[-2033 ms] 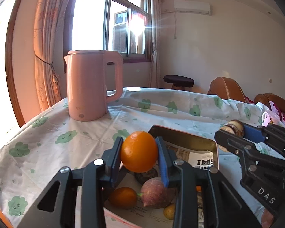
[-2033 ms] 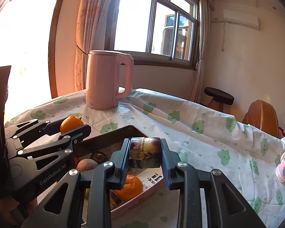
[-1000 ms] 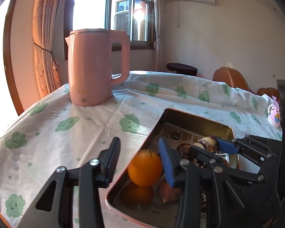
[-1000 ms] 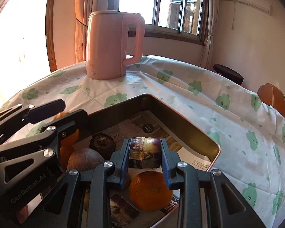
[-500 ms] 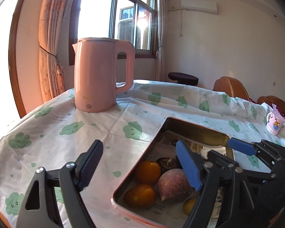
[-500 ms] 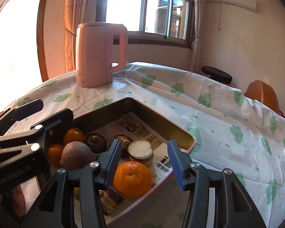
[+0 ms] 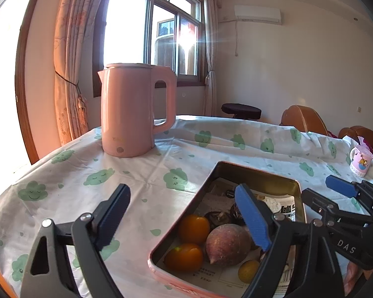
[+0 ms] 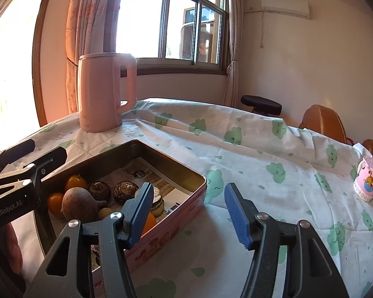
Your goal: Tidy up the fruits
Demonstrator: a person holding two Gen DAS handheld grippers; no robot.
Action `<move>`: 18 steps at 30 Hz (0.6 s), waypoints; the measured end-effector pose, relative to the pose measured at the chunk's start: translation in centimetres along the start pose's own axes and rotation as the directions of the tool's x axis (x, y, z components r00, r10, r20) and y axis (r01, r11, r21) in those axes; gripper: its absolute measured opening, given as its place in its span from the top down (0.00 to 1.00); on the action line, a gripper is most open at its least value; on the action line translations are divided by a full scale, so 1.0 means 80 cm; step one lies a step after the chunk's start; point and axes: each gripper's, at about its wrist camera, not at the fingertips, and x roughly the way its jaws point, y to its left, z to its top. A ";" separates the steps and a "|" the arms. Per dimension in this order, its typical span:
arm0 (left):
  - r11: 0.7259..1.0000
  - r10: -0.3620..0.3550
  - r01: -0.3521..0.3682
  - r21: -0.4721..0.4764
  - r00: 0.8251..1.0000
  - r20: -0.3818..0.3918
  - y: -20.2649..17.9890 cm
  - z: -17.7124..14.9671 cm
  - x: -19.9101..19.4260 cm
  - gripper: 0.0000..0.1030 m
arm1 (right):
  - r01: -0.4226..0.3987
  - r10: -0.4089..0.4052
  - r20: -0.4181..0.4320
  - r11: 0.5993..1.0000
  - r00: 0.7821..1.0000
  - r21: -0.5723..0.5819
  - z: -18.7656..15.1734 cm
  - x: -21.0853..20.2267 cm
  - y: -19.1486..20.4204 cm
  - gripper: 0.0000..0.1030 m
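Fruits [image 7: 227,244] sit in tin [image 8: 193,193] below-left of my right gripper [image 8: 188,213]; left gripper [image 7: 184,216] nearer, both spread empty

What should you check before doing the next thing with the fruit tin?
1. Left hand-held gripper open and holding nothing: ok.
2. Right hand-held gripper open and holding nothing: ok.
3. Round orange fruits lying inside the rectangular pink metal tin: ok.
4. Brown reddish round fruit inside the tin: ok.
5. Tall pink plastic kettle upright, apart from the tin: ok.
6. More fruit left outside the tin: cannot tell; none shows on the cloud-print tablecloth.
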 end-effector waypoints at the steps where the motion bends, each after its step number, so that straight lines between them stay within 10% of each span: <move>1: 1.000 0.001 -0.001 -0.001 1.000 0.000 0.000 0.000 0.000 0.14 | 0.001 -0.001 0.004 1.000 1.000 0.000 0.000 -0.001 0.000 0.40; 18: 1.000 0.015 -0.015 0.007 1.000 0.003 -0.001 0.001 -0.002 0.05 | 0.009 -0.012 0.054 0.999 0.998 0.053 -0.003 -0.014 -0.015 0.26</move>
